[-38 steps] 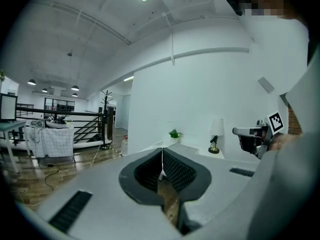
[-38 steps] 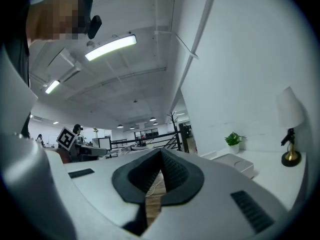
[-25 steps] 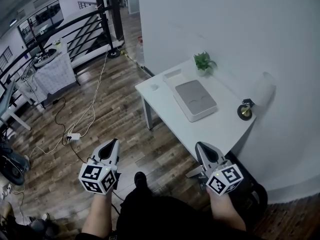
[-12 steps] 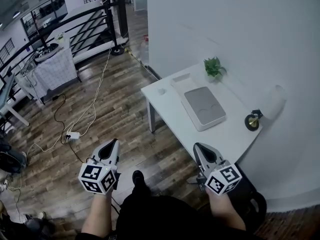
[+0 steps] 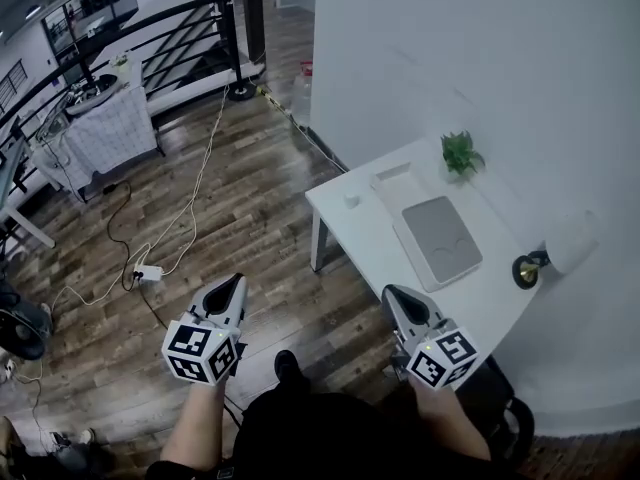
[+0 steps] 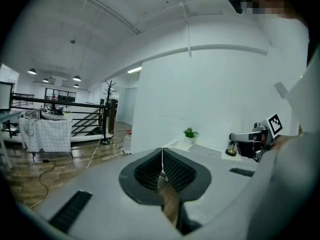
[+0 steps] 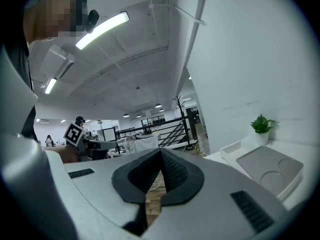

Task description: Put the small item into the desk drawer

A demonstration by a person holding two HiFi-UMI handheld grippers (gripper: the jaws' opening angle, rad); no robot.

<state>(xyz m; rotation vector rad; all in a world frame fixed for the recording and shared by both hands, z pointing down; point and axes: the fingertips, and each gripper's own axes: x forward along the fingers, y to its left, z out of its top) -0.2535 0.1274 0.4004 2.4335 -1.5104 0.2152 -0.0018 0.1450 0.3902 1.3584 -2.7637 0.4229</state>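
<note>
A white desk (image 5: 375,230) stands against the wall at the right of the head view. On it lie a flat white box with a grey top (image 5: 441,239), an open white tray (image 5: 397,180) and a small pale item (image 5: 351,200) near the desk's left corner. My left gripper (image 5: 232,284) and right gripper (image 5: 392,294) are held low in front of the body, over the wooden floor and short of the desk. On both the jaws are shut with nothing between them. The left gripper view shows the desk (image 6: 210,151) ahead, past its shut tips (image 6: 162,152).
A potted plant (image 5: 461,153), a black and gold object (image 5: 526,271) and a white cylinder (image 5: 571,242) stand at the desk's wall side. Cables (image 5: 170,243) run across the floor. A railing (image 5: 150,58) and a cloth-covered table (image 5: 100,133) are at the far left.
The desk has slid right and slightly down in the head view as the person moved across the floor. Both grippers keep their pose in front of the body, jaws unchanged.
</note>
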